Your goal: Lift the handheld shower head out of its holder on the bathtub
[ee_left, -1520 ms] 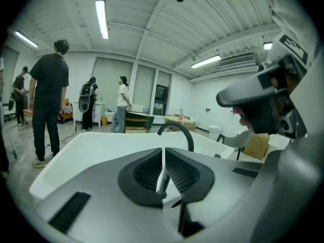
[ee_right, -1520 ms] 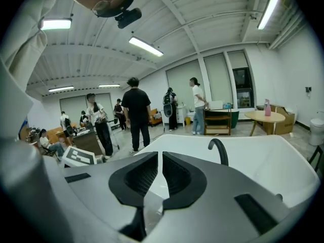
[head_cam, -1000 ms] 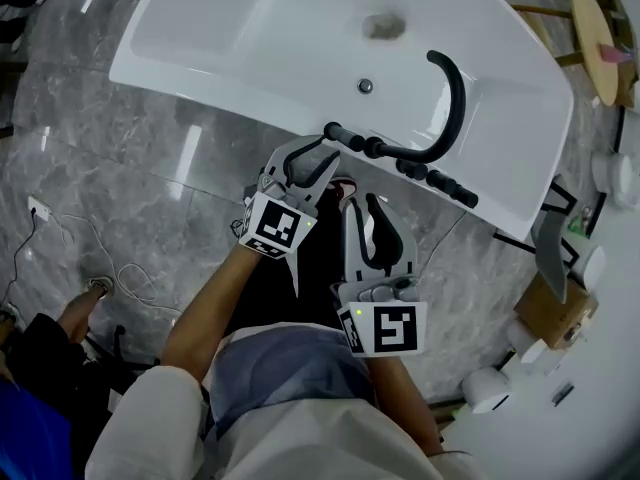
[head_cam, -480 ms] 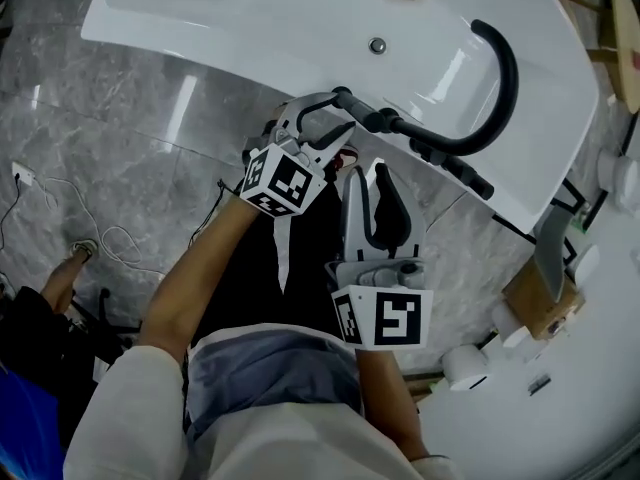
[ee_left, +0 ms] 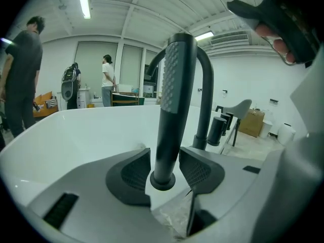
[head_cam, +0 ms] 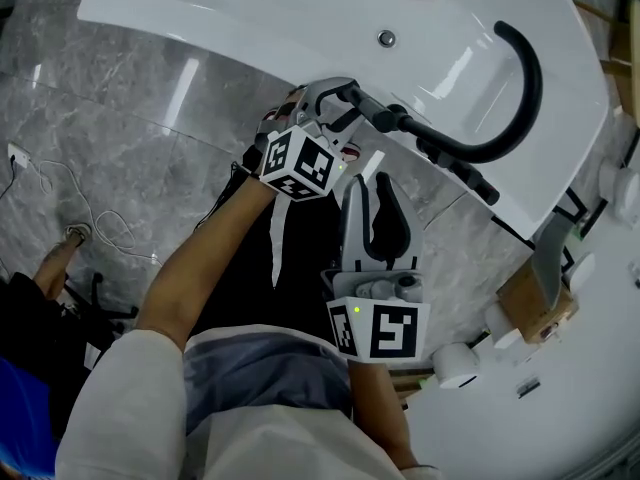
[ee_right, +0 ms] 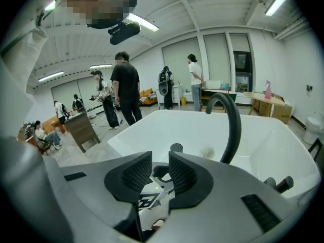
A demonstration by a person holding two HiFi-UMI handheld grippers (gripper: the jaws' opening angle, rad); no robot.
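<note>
I note left gripper released, jaws just opening, shower head between them with slim clearance, at bathtub rim, upper centre. Right gripper slightly parted, empty. Left now nearer rim than earlier.

**Head view:** we look steeply down from above the person's forearms onto the near rim of the bathtub, with the left gripper and right gripper near centre.

**Left gripper view:** we sit low at the rim, facing across the tub into the room, very near the upright shower head.

**Right gripper view:** we stand farther back, facing much the same way over the left gripper.

All three views share the tub and its arched spout.
</note>
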